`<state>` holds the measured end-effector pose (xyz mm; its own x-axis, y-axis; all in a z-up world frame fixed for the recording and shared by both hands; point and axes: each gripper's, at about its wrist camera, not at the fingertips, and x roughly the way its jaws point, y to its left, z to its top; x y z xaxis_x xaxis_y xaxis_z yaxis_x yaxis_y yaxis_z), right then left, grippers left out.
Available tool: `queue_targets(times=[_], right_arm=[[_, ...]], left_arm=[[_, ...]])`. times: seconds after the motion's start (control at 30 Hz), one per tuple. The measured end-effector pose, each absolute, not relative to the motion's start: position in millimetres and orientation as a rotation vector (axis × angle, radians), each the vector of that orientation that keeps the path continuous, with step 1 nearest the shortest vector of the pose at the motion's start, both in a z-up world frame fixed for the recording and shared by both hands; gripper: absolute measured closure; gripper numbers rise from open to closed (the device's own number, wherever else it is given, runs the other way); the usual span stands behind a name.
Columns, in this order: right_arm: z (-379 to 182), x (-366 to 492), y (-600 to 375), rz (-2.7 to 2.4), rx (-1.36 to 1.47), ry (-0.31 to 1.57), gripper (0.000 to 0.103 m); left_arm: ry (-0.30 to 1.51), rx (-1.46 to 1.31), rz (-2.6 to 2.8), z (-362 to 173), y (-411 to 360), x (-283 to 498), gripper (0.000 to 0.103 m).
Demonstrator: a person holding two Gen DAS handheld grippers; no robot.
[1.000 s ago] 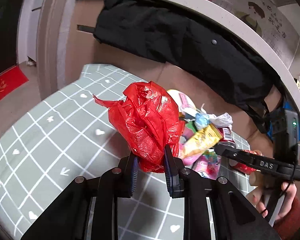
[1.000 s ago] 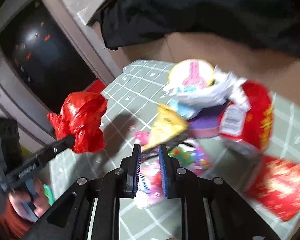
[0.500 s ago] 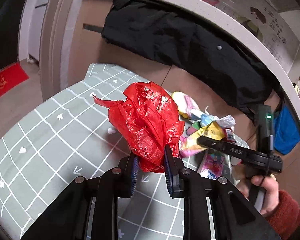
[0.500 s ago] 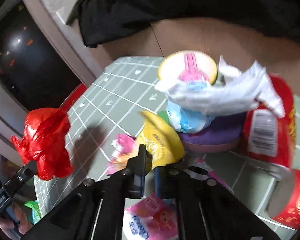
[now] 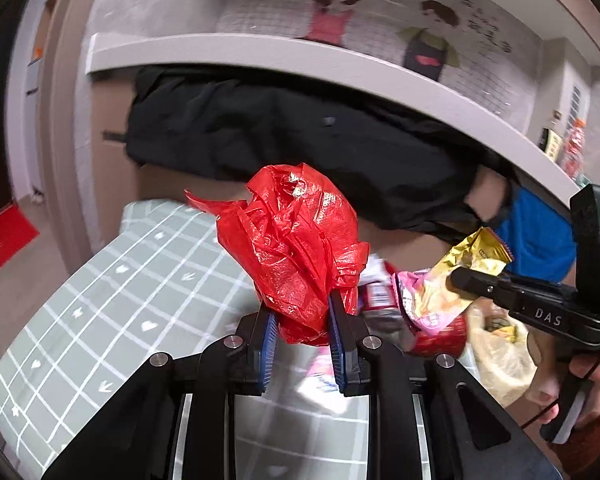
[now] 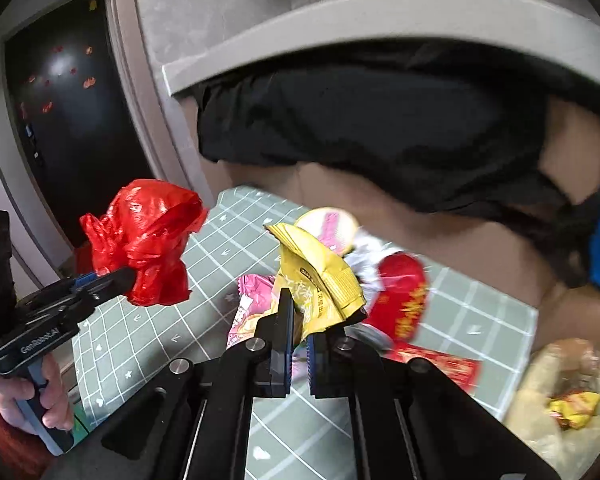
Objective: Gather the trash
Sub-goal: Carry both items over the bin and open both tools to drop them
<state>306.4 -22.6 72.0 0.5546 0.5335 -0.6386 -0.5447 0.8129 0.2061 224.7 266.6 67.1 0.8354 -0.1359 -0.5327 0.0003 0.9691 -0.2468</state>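
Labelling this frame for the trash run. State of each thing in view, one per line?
Left tongs: shut on the red bag.
Red bag: crumpled, held up off the table.
Right tongs: shut on the yellow wrapper.
Yellow wrapper: pinched at its lower end, lifted above the pile.
Pink wrapper: lying on the table.
Red packet: lying in the pile, blurred.

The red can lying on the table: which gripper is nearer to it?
Right. The right gripper, shut on the yellow wrapper, hangs just beside the red can. The left gripper, holding the red plastic bag, is farther off, across the table.
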Motion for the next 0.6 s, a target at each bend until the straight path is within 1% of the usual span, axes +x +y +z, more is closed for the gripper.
queue_targets(times=[0.33,0.47,0.6], right_arm=[[116.0,275.2,-142.9,0.489,0.043,0.618,0.097],[124.4,258.2,-189.1,0.422,0.048,0.577,0.097],[130.4,241.4,-232.0,0.354,0.061,0.543,0.097]], left_arm=[[0.522,-0.149,-0.213,106.1,146.3,229.7,0.079],[0.495,-0.112,-0.278,119.0,89.3,230.0,0.079],[0.5,-0.112,-0.329,124.0,49.3,231.8,0.079]])
